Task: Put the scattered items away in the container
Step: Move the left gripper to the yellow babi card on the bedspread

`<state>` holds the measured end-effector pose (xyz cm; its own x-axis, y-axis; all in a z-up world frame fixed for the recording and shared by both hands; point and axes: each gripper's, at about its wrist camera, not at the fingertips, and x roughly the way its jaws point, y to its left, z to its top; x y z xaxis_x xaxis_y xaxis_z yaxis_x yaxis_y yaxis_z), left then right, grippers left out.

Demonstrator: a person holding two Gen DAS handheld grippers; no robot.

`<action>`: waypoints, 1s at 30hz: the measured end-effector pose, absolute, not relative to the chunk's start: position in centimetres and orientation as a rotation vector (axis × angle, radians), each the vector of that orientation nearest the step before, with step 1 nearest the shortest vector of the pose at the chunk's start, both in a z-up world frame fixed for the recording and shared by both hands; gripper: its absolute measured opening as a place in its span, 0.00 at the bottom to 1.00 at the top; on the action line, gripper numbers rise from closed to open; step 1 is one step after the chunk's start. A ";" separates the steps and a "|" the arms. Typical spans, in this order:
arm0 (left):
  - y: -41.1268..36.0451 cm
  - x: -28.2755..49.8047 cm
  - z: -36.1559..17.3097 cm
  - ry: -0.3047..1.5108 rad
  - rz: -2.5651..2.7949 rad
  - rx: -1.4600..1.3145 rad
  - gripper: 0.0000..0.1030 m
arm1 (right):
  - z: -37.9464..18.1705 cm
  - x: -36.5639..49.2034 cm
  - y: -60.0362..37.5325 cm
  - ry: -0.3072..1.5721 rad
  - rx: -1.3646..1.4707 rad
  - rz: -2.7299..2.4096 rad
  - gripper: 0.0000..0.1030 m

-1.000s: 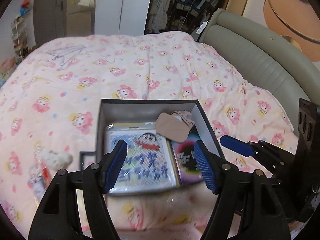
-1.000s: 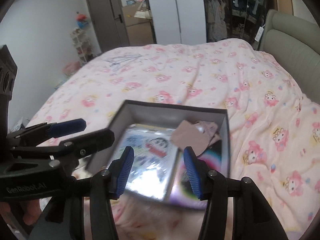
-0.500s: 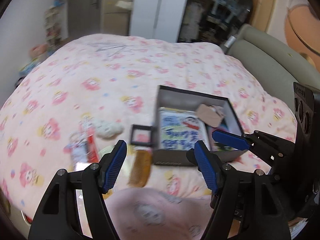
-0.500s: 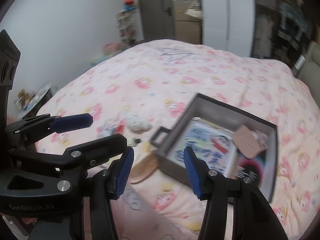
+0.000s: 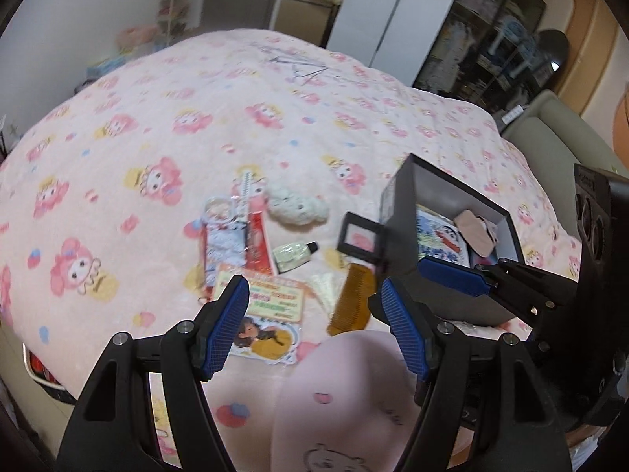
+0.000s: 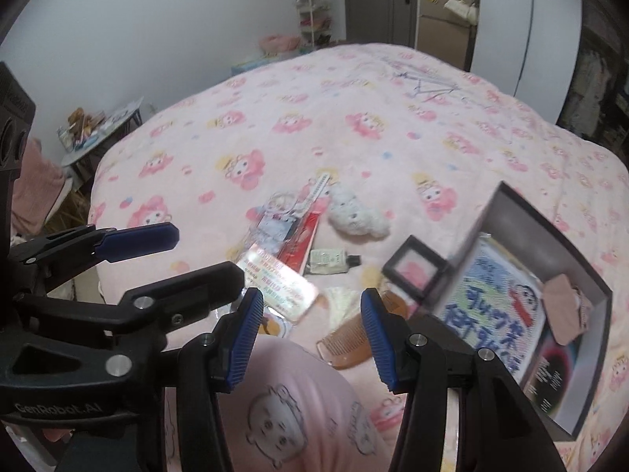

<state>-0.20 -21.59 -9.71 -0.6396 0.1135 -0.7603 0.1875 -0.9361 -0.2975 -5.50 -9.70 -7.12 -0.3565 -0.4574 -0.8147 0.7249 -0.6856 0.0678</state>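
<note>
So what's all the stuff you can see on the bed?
Box: one, dark grey, right side of the bed, with a cartoon picture pack and beige pouch inside.
Small frame: one, black, left of the box.
Comb: one, brown, below the frame.
Tube: one, pale with black cap, middle.
Plush toy: one, white, above the tube.
Red packet: one, left of the tube.
Sticker card: one, colourful, nearest.
Left gripper: black and blue, open.
Right gripper: black and blue, open.

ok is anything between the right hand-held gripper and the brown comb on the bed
Nothing visible. The right hand-held gripper is open and empty, and the comb lies flat on the blanket just beyond its tips. The black frame and the box lie past the comb, out of the way.
</note>
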 end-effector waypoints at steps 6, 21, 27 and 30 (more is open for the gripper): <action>-25.3 -0.1 -13.1 0.711 -2.644 1.324 0.69 | -9.6 -7.4 -11.2 0.377 1.213 -2.017 0.46; -29.7 -1.9 -25.6 0.992 -2.335 1.530 0.60 | -19.2 -14.5 -14.7 0.360 1.634 -1.673 0.46; -29.6 -3.1 -26.0 0.983 -2.367 1.518 0.36 | -22.0 -14.7 -16.3 0.384 1.712 -1.467 0.46; -29.1 -3.5 -26.1 1.033 -2.411 1.590 0.34 | -22.6 -14.8 -16.6 0.379 1.731 -1.434 0.45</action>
<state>-3.55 -29.06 -26.13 -0.4607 0.2902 -0.8388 0.4072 -0.7706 -0.4903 -14.80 -16.63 -22.64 0.3011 -0.2692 -0.9148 0.6861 -0.6051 0.4039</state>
